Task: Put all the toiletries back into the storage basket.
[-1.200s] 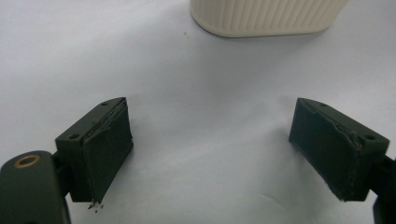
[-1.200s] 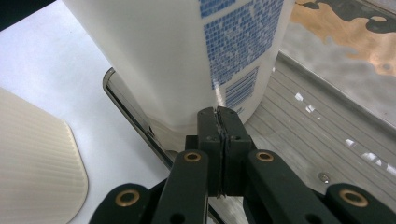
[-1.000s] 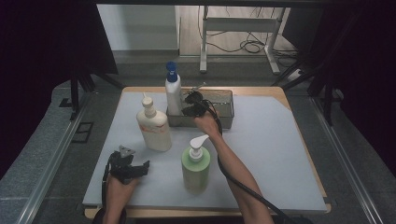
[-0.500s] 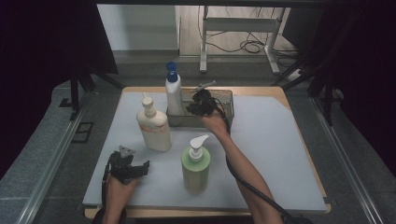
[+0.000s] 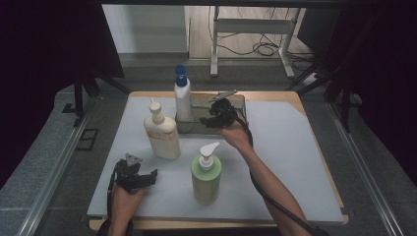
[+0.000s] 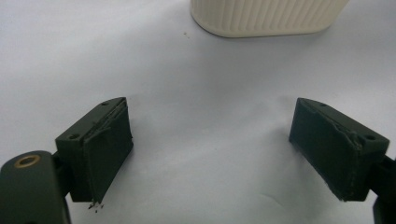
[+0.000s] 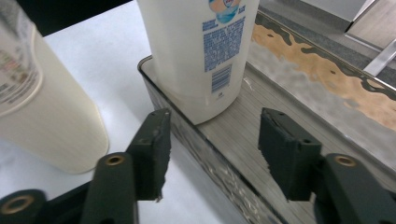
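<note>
While its jaws have just been opening, empty, the right gripper [image 7: 212, 151] faces the white bottle [image 7: 203, 51] standing just beyond in the metal tray [image 7: 299, 107].

The left hand-held gripper [image 6: 212, 163] holds its jaws wide apart over the white table [image 6: 201, 116], the cream bottle [image 6: 268, 16] beyond.
</note>
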Available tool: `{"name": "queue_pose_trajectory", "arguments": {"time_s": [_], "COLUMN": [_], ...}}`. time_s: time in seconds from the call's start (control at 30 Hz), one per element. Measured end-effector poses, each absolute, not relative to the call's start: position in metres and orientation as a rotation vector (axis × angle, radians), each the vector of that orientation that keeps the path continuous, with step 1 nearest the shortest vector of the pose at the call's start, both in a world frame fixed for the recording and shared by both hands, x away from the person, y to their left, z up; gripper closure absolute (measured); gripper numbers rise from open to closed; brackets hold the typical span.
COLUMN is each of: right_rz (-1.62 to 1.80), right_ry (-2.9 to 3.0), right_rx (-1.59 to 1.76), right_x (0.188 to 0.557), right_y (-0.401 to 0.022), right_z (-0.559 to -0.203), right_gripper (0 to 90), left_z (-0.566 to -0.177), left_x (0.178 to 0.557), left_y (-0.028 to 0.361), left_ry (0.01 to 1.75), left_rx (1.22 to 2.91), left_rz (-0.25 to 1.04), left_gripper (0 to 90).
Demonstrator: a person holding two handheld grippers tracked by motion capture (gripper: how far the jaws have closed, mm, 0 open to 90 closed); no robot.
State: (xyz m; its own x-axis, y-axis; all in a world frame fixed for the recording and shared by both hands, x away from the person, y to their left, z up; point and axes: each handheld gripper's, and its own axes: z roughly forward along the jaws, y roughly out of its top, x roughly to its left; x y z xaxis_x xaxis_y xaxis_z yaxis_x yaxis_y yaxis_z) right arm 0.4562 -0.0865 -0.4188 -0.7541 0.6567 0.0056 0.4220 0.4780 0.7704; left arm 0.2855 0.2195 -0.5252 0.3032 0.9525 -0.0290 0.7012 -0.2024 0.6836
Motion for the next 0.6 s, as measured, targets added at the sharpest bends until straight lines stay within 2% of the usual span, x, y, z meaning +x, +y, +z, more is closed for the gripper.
{"name": "queue_pose_trajectory", "arguments": {"time_s": [0.17,0.6], "right_rz": [1.147,1.122], "right_ry": [2.442,2.461], "right_rx": [0.896,0.879], "right_x": [0.445,0.417], "right_y": [-0.095,-0.125], "right_z": [-0.418,-0.425], "right_gripper": [31.5,15.8], "left_z": [-0.525,-0.525], "left_x": [0.285,0.285], "left_y": [0.219,0.220], "left_ry": [1.465,1.465], "left_rx": [1.979,1.980], "left_rz": [0.546,0.546], "left_gripper": [12.5,12.5]}}
